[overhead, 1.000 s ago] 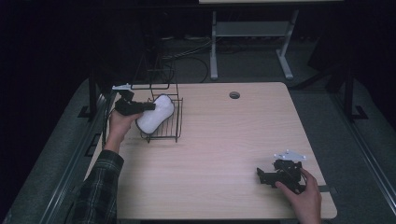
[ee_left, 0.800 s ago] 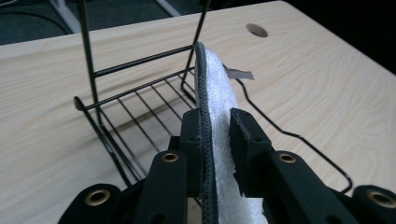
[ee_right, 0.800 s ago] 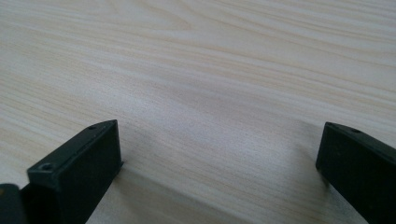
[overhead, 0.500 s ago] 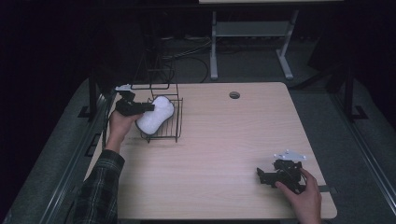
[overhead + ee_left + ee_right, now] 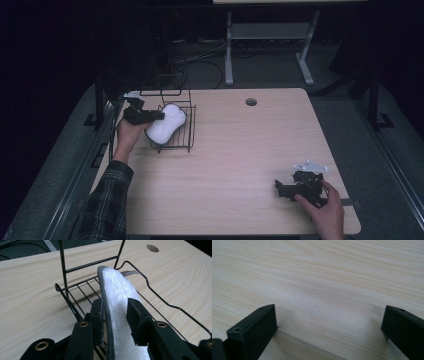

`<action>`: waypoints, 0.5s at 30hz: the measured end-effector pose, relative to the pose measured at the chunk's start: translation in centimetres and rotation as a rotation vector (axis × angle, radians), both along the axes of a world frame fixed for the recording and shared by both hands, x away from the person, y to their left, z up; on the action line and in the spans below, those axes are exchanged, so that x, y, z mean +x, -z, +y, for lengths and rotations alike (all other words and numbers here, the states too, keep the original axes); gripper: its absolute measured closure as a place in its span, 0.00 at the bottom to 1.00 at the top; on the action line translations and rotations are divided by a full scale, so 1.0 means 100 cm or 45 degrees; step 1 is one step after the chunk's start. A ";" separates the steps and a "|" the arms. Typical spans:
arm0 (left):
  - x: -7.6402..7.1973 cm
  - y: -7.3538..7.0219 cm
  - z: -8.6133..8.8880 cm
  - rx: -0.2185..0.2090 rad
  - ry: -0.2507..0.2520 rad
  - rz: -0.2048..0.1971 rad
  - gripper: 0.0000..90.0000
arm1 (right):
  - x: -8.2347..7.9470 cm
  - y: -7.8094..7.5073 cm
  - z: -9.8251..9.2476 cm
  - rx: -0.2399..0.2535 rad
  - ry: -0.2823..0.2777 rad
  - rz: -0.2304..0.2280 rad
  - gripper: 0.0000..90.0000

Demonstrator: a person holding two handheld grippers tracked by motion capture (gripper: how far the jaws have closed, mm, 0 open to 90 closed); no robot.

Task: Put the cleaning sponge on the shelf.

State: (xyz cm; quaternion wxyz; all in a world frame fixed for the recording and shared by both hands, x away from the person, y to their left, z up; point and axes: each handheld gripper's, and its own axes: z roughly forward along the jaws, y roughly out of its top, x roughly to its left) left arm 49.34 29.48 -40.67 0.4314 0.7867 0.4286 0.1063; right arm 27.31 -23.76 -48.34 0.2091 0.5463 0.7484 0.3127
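Note:
A white oval sponge (image 5: 165, 127) with a grey rim stands on edge in a black wire rack (image 5: 177, 142) at the table's left. My left gripper (image 5: 159, 116) reaches into the rack from the left. In the left gripper view the sponge (image 5: 117, 295) sits between the jaws of the left gripper (image 5: 115, 307). The jaws have just been opening: the left pad lies along the grey rim and the right pad stands off the white face. My right gripper (image 5: 278, 189) rests low near the table's front right corner. Its jaws are wide apart over bare wood in the right gripper view (image 5: 329, 320).
The wire rack (image 5: 75, 287) has a tall upright frame at its far side. A round cable hole (image 5: 251, 102) sits near the table's far edge. A metal stand is on the floor beyond the light wooden table (image 5: 250, 150).

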 end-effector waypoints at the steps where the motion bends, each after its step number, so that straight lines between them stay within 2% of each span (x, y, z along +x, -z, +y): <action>1: 0.000 0.000 0.000 0.003 0.000 0.000 0.73 | 0.000 0.000 0.000 0.000 0.000 -0.001 0.00; 11: -0.001 0.000 0.000 0.005 -0.003 0.004 0.69 | 0.000 0.000 0.000 0.000 0.000 0.000 0.00; 15: -0.004 -0.002 0.000 0.018 0.023 0.004 0.75 | 0.000 0.000 0.000 -0.001 -0.001 0.000 0.00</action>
